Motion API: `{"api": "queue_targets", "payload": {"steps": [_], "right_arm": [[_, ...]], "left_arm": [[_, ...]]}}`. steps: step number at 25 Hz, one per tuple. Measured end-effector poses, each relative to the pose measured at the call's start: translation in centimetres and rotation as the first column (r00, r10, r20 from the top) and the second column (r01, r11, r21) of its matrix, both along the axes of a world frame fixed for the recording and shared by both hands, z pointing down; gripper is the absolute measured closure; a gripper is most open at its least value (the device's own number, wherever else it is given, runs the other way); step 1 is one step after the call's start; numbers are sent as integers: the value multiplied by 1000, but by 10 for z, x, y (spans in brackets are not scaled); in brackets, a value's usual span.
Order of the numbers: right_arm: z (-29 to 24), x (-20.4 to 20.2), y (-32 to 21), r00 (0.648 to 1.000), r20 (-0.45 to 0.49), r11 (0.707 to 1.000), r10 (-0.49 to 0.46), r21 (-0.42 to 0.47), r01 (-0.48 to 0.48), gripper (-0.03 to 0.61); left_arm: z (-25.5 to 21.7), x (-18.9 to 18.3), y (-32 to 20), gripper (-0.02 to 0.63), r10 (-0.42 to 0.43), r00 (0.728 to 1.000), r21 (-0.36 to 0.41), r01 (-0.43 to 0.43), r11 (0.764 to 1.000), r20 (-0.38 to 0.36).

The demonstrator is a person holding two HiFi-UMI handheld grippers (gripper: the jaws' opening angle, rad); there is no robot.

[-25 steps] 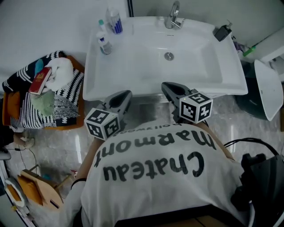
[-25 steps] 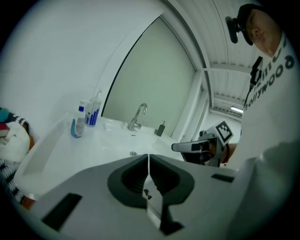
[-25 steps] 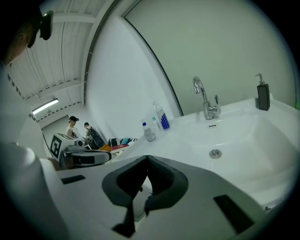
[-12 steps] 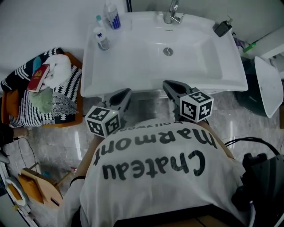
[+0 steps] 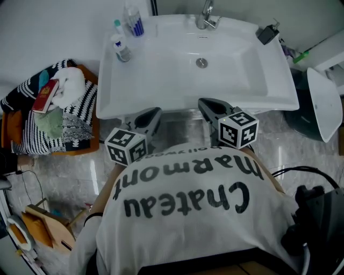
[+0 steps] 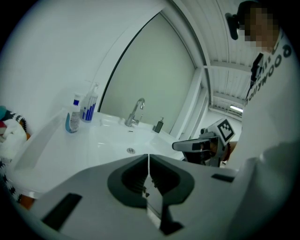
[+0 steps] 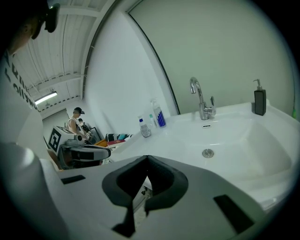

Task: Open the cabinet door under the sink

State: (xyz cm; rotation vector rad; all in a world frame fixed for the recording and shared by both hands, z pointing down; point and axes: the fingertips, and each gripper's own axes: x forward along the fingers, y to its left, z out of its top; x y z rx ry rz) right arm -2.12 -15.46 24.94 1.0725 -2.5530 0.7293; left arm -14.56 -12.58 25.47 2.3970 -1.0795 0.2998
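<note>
Nearest to me, the left gripper [image 5: 155,111] is showing its jaws pressed together with nothing between them. The right gripper [image 5: 202,102] is likewise empty, its tips meeting. Both are hovering just before the front rim of the white sink [image 5: 161,105], well apart from each other. The cabinet door is lying beneath that rim, and the basin is hiding it in every view. Farther back are the drain [image 5: 201,63] and then the faucet [image 5: 206,16].

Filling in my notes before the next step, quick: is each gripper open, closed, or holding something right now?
Left gripper: jaws closed, holding nothing.
Right gripper: jaws closed, holding nothing.
</note>
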Motion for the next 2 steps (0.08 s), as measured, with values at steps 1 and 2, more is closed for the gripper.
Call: {"api": "queue_targets", "payload": {"steps": [1,2], "right_arm": [[0,0,0,1000,0,1000,-1,0,1,568],[0,-1,0,1000,0,1000,-3,1,3,568]], "left_arm": [[1,0,0,598,1,1000,1,-1,1000,3],[2,0,0,598,2,1000,3,-2,1000,6]]}}
